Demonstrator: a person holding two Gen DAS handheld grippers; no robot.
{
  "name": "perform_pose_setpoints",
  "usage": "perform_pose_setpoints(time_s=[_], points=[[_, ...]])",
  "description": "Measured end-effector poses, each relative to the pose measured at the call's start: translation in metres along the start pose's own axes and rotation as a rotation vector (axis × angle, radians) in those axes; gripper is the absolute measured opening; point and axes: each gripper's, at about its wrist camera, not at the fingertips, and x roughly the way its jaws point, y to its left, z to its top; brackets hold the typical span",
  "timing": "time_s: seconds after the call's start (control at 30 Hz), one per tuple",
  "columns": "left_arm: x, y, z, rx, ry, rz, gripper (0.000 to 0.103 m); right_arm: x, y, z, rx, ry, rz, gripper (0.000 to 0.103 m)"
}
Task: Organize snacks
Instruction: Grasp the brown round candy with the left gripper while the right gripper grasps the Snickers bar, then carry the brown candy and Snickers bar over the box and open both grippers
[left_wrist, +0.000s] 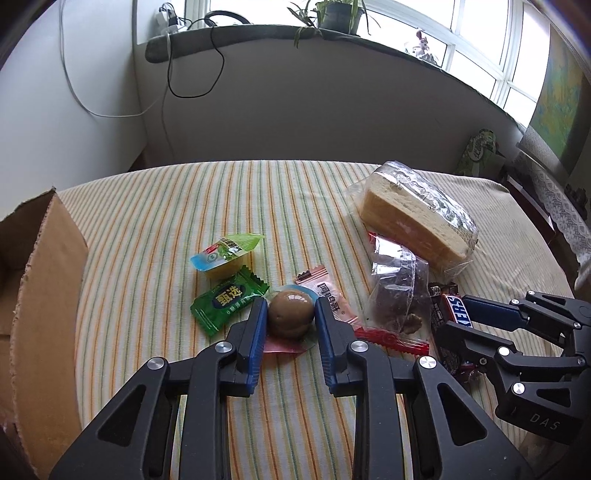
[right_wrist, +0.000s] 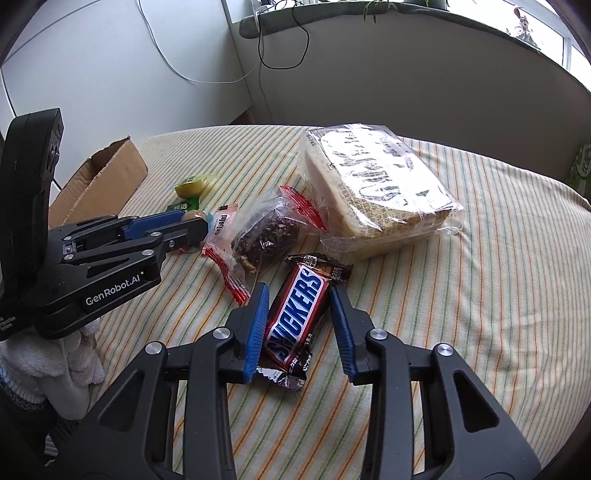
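Your left gripper (left_wrist: 290, 317) stands narrow around the brown egg-shaped snack (left_wrist: 290, 318), one blue pad close on each side; the left pad looks to touch it and the right pad sits just at its edge, but you cannot tell from this view whether they press; the snack lies in its clear wrapper on the striped cloth (left_wrist: 184, 206), towards the near edge and about midway across. Just to its left lie the green candy packet (left_wrist: 229, 301) and, beyond that, the yellow jelly cup (left_wrist: 225, 254); just behind it lies the pink and white sachet (left_wrist: 328, 295).

Your right gripper (right_wrist: 299, 325) brackets the Snickers bar (right_wrist: 297, 317); the left pad touches the bar's side, while a sliver of cloth shows between the right pad and the wrapper, so the jaws are narrow but not clamped; the bar lies flat on the cloth, near its front edge, pointing away from you.

Just beyond the bar lies the clear packet with a dark cake (right_wrist: 264, 230), red at both ends; the wrapped sliced bread (right_wrist: 376, 188) sits behind that, nearer the far edge and the right side.

The cardboard box (left_wrist: 44, 295) stands open at the left edge of the cloth; in the right wrist view a white glove (right_wrist: 55, 365) shows under your left gripper.
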Motion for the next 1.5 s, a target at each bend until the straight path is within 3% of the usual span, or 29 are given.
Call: perform_pose_setpoints(time_s=[0.43,0.83,1.2,1.5], points=[[-0.023,-0.004,-0.013,-0.019,-0.024,-0.04,0.024,-0.021,0.001,-0.014,0.008,-0.003,0.003,0.028],[-0.073,0.003,-0.02,-0.04,-0.109,-0.043,0.024,-0.058,0.013,-0.024,0.023,-0.061,0.022,0.028],[-0.125,0.027,-0.036,-0.082,-0.196,-0.006,0.025,-0.09,0.064,-0.02,-0.048,-0.115,0.069,0.028],[-0.156,0.067,-0.055,-0.14,-0.244,0.056,0.024,-0.093,0.116,-0.009,-0.13,-0.136,0.122,0.028]])
